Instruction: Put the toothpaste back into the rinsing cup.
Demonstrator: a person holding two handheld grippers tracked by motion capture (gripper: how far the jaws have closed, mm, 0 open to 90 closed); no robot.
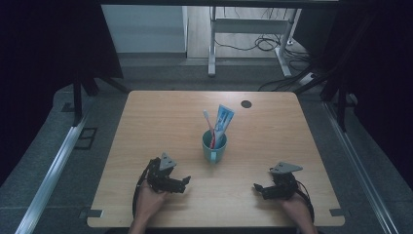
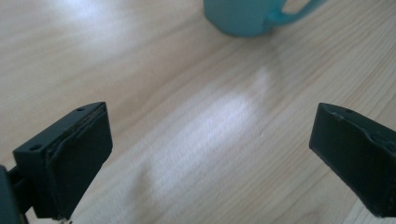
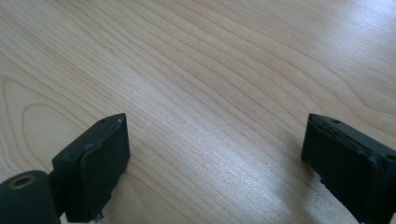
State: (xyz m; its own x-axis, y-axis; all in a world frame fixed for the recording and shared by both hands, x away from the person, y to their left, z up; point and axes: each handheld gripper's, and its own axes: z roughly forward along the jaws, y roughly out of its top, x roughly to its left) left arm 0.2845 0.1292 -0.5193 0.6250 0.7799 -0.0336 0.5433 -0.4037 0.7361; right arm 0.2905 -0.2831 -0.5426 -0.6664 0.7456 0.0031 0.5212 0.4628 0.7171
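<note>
A teal mug stands near the middle of the wooden table. In it lean a red-handled toothbrush and a blue-and-white toothpaste tube. My left gripper rests on the table to the mug's front left, open with nothing between its jaws. The left gripper view has the mug's base and handle ahead, past the left gripper. My right gripper lies at the front right, pointing left, open and empty. In the right gripper view, bare wood lies between the wide-apart jaws of the right gripper.
A small dark round hole marks the table's far right area. Beyond the table a white desk frame and cables sit on the floor. Metal rails run along both sides.
</note>
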